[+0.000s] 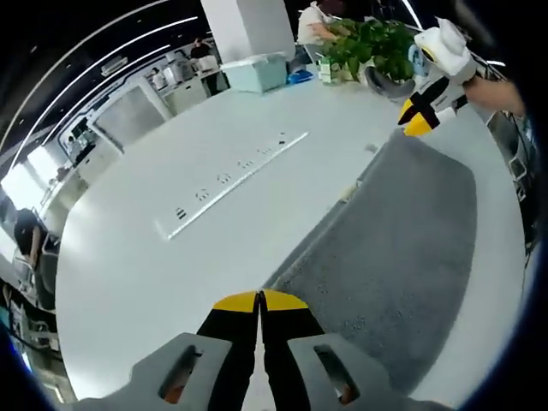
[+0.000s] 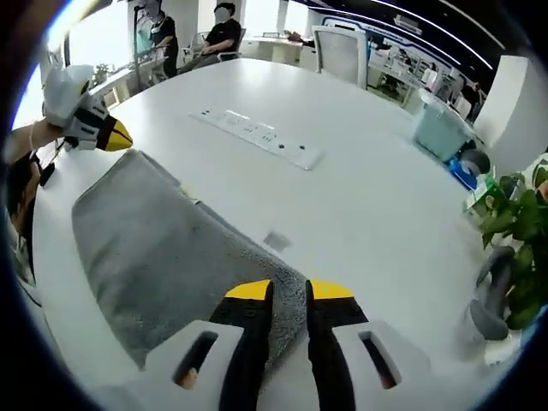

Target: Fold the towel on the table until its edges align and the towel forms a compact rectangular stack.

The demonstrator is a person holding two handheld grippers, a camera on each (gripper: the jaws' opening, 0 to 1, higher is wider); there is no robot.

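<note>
Left gripper view: a grey towel (image 1: 398, 248) is seen spread flat on the white tabletop (image 1: 171, 257), stretched between two claws. One of its corners is pinched by the left claw (image 1: 259, 301), whose yellow-tipped jaws are pressed together on the cloth's edge. At the towel's far corner the right claw (image 1: 417, 127) is seen, its tips down on the cloth and held by a person's hand.

In the right gripper view, the same towel (image 2: 163, 248) is shown running away from the right claw (image 2: 289, 293), whose jaws are clamped on a fold of grey cloth between them. The left claw (image 2: 116, 135) is seen at the opposite corner, tips on the fabric.

Further out, a long white power strip (image 2: 257, 137) lies on the tabletop well apart from the towel. A pale blue storage bin (image 1: 257, 73) and a green potted plant (image 1: 372, 43) are seen at the far edge.
</note>
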